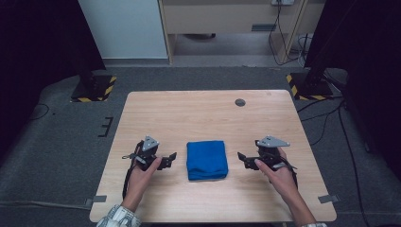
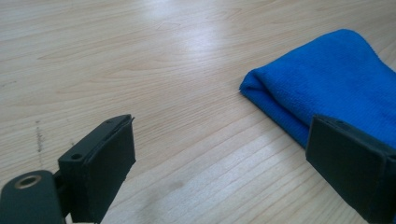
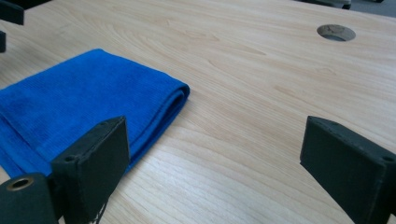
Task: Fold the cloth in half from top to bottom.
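Observation:
A folded blue cloth (image 1: pixel 206 160) lies flat on the wooden table (image 1: pixel 208 113), between my two grippers. My left gripper (image 1: pixel 171 158) rests just left of the cloth, open, with nothing between its jaws. In the left gripper view the cloth (image 2: pixel 327 79) lies ahead to the right, partly behind the right jaw, and the left gripper (image 2: pixel 243 163) has bare table between its fingers. My right gripper (image 1: pixel 242 158) sits a little right of the cloth, open and empty. In the right gripper view the cloth (image 3: pixel 79 102) lies to the left, behind the left jaw of the right gripper (image 3: pixel 215 163).
A round cable hole (image 1: pixel 240 102) sits near the table's far edge; it appears as the hole (image 3: pixel 335 32) in the right gripper view. Black stand bases with yellow-black tape (image 1: pixel 94 87) stand on the floor beyond the table's far corners.

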Motion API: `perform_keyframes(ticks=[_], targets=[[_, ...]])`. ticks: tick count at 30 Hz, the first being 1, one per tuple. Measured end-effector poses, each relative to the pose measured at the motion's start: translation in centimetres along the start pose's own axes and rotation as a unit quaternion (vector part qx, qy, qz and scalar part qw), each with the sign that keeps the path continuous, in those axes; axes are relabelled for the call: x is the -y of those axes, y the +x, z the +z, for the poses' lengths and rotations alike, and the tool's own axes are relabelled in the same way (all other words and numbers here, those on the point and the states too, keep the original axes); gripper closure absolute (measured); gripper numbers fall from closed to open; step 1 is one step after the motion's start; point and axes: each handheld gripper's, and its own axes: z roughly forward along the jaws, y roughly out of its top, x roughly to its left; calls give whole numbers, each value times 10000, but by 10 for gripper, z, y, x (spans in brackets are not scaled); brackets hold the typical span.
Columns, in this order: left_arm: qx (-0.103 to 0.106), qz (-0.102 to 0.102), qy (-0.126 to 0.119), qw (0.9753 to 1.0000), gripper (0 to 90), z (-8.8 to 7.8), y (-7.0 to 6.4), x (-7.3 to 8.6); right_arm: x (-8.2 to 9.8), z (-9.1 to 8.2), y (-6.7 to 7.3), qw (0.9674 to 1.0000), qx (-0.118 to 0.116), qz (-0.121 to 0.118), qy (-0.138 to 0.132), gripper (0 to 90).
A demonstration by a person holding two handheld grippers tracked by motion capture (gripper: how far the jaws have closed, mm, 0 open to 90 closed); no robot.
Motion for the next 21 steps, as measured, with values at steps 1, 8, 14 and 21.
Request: perform_keyframes(ticks=[1,8,14,21], targets=[[-15,36,52,10000,73,0,1,0,1,0,-1,10000,5,14,14,81],[-220,83,233,9995,83,-1,7,3,11,3,-10,9995,105,28,302,78],[-236,138,514,9983,84,2,14,8,21,4,-26,9982,285,180,486,78],[-254,231,546,9979,86,1,18,4,22,5,-42,9972,316,304,605,79]])
